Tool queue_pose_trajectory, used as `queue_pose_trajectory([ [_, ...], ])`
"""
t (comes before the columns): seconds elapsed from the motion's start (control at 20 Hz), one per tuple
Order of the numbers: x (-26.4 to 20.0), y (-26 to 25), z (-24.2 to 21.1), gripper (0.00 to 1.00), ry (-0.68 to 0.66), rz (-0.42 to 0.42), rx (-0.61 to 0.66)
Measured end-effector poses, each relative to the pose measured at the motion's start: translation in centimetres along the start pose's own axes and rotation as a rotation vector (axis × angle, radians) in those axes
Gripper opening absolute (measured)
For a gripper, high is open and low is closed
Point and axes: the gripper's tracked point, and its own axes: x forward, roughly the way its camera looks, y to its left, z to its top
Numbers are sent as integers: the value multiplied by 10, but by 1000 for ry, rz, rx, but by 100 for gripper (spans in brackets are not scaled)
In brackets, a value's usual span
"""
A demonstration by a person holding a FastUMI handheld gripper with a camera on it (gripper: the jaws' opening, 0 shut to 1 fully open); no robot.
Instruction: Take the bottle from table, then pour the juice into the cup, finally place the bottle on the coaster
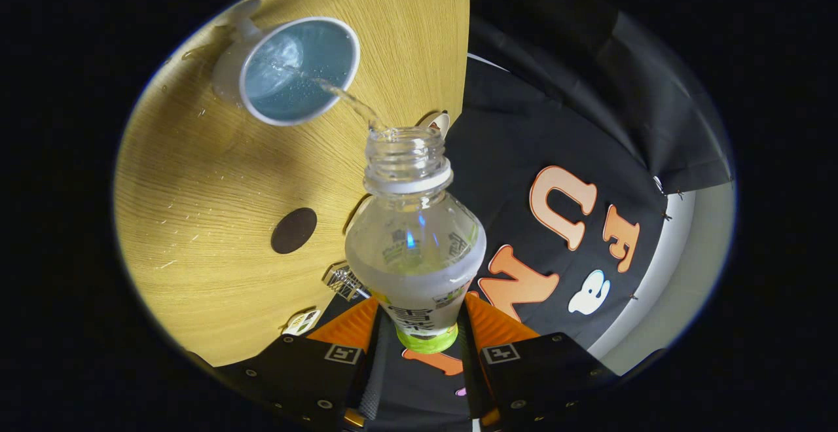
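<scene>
My gripper (419, 327) is shut on a clear plastic bottle (414, 249), both fingers pressing its labelled body. The bottle has no cap and is tipped forward, its open neck pointing beyond the fingers. A thin stream of pale liquid runs from the mouth into a white cup (296, 71) with a handle, which stands on the wooden table (196, 190) ahead of the bottle. The cup holds liquid. A dark round coaster (294, 230) lies flat on the table, nearer the fingers than the cup and to one side of the bottle.
Small droplets speckle the table top around the cup and the coaster. The table's edge runs just behind the bottle, with the booth's black cloth wall (576, 131) beyond it. Small tags (345, 281) sit at the table edge near the fingers.
</scene>
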Motion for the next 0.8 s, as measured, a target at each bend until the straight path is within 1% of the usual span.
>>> queue_pose_trajectory([
  [0.8,3,-19,6,52,-37,-30,-106],
])
